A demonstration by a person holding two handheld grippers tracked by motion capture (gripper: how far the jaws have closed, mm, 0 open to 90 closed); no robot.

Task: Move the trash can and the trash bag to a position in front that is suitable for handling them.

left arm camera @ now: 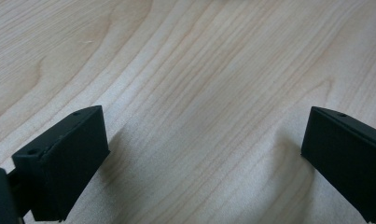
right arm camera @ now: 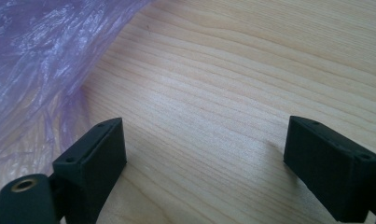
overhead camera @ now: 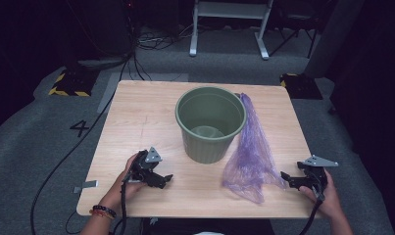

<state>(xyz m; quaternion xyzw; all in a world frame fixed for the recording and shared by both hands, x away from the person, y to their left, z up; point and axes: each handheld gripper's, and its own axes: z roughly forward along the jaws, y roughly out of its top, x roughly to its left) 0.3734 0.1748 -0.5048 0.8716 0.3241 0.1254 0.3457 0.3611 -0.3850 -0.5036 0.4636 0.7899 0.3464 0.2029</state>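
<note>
A green plastic bucket (overhead camera: pixel 210 122) stands upright and empty in the middle of the wooden table (overhead camera: pixel 136 112). A crumpled purple plastic bag (overhead camera: pixel 251 161) lies just right of it, stretched from the bucket's rim toward the front edge. My left gripper (overhead camera: pixel 164 180) rests low at the front left, short of the bucket; its jaws stand open over bare wood (left arm camera: pixel 204 126). At the front right my right gripper (overhead camera: pixel 287 178) is open too, with nothing between its jaws (right arm camera: pixel 204 135). The bag (right arm camera: pixel 31 56) lies just beyond its left jaw, apart from it.
Grey carpet surrounds the table, with cables (overhead camera: pixel 136 58) and a white frame's legs (overhead camera: pixel 229 29) at the back. A cable (overhead camera: pixel 62 161) trails along the floor on the left. Bare tabletop lies left of the bucket.
</note>
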